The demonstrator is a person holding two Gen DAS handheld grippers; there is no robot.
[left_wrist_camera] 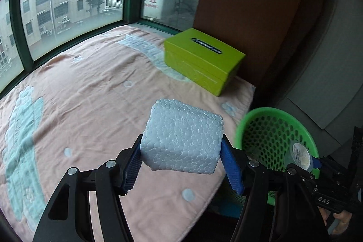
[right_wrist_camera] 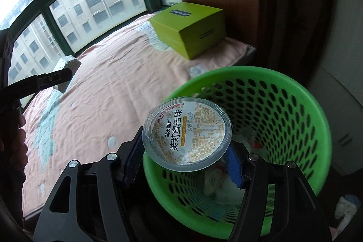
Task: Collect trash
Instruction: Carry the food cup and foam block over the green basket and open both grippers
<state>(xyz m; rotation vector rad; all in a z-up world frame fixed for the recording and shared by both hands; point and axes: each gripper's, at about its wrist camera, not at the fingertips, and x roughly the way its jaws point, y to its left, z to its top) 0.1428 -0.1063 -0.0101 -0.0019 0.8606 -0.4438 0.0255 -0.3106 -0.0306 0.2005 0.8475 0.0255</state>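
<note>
Foam clamped between the blue pads of the left tongs, raised clear of the pink blanket, presumably lifted for carrying to the basket. Squeezed across two opposite faces, level enough, nothing hanging loose. Plastic cup with printed lid pinched by the right tongs across its rim, tilted lid toward the camera, poised directly over the open mouth of the green basket, likely placed there for a straight drop. Some pale litter already visible at the bottom.

Basket set off the blanket's near corner, below its edge; dark wall and grey panel just beyond. Mouth wide, but partly taken up by the right tongs, so little spare room for the foam until those pull away. Lime box well apart at the far corner, no obstacle. Blanket otherwise bare between foam and edge, giving an unobstructed sideways path to the right.
</note>
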